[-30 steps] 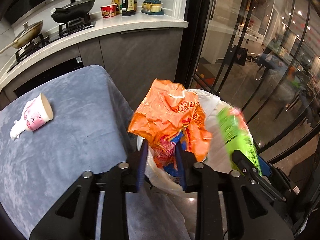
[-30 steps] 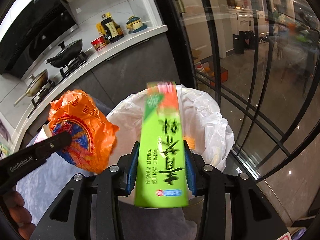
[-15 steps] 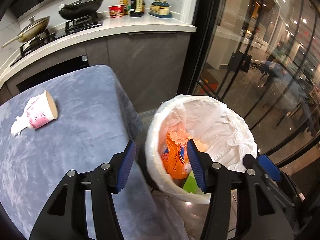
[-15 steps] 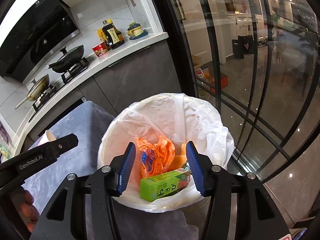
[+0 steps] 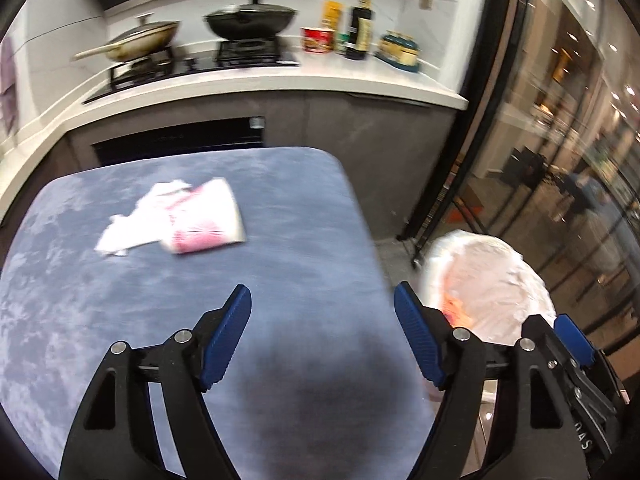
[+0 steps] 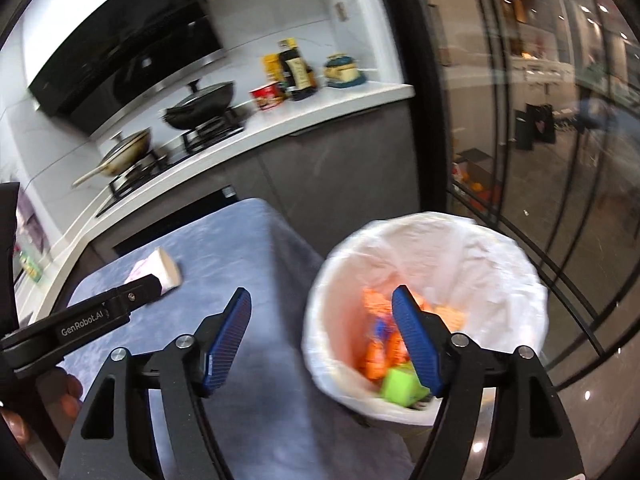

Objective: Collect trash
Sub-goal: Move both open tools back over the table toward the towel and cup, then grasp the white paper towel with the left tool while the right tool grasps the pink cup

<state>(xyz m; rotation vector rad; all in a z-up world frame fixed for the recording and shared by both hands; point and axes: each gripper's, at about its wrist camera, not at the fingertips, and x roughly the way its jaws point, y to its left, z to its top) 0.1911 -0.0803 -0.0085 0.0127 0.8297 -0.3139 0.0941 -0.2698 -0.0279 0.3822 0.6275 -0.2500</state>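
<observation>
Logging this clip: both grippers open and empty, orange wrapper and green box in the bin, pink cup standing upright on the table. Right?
One error: the pink cup lies on its side on the table by a crumpled tissue, per the left wrist view. The rest holds.

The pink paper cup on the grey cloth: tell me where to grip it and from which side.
Grip the pink paper cup across its side wall near the middle, coming down from above with the open left gripper. It lies on its side, rim to the right, so the wall is exposed; crumpled tissue crowds its left end.
</observation>
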